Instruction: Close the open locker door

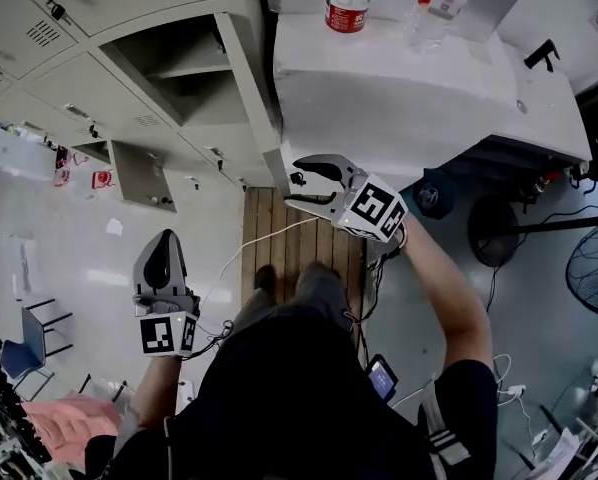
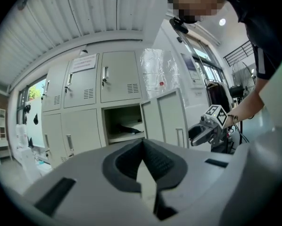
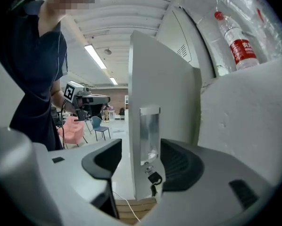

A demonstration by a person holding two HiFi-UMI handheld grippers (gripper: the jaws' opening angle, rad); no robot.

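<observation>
The right gripper [image 3: 140, 160] straddles the free edge of the open locker door [image 3: 162, 79] at its handle [image 3: 149, 133], jaws apart and seemingly not yet pinching, ready to swing it shut; the left gripper [image 2: 143, 154], clenched empty, waits well clear of the door.

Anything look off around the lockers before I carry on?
Only the door: it juts out from the lockers while the neighbours I can see sit shut. Its edge stands between the right gripper's open fingers, a key hanging on it. Nothing looks spilled or damaged.
</observation>
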